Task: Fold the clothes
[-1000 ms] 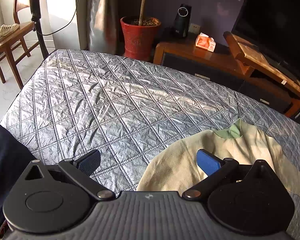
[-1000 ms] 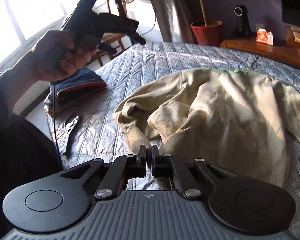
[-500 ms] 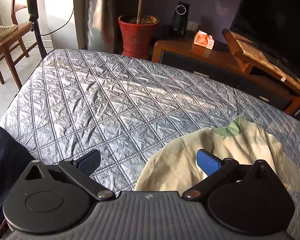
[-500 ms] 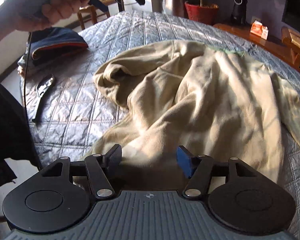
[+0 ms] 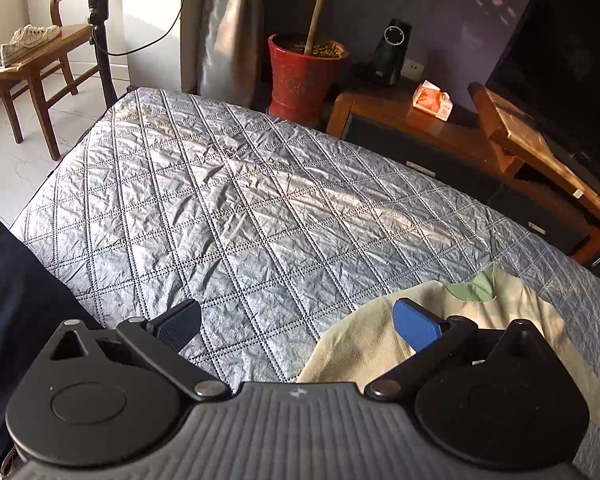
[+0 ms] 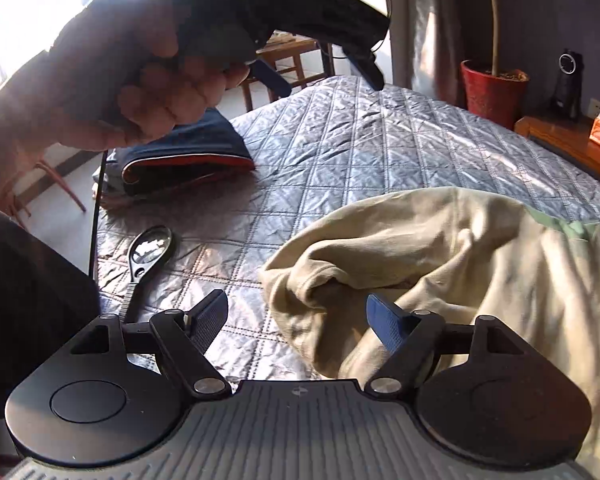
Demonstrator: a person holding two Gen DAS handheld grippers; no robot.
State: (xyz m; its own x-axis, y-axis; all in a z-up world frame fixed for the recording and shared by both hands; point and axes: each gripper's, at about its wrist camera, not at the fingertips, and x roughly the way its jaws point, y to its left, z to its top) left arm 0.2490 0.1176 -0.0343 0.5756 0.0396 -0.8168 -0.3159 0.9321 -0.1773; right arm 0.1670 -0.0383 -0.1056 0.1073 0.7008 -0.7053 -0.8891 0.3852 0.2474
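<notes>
We see the task's thing, a cream sweatshirt with a green collar lining, lying on the quilted bed cover toward its right side. It is crumpled, not flat: a sleeve or hem bunches into a rolled lump at its near left edge, while the collar end lies farther off.

Our right gripper hangs just over that bunched edge with its fingers spread wide and holding nothing, which we judge puts it well placed to take hold of the loose fabric. Our left gripper is raised above the bed, fingers likewise apart and empty; from its own view the right finger overlaps the sweatshirt's shoulder, though we cannot tell whether it touches. In the right view the person's hand holds that gripper high, clear of the cloth.

Farther left on the bed lies a folded navy garment with a red edge, and near it a magnifying glass. Whether the navy piece belongs to the task we cannot say. The sweatshirt itself is not folded.
</notes>
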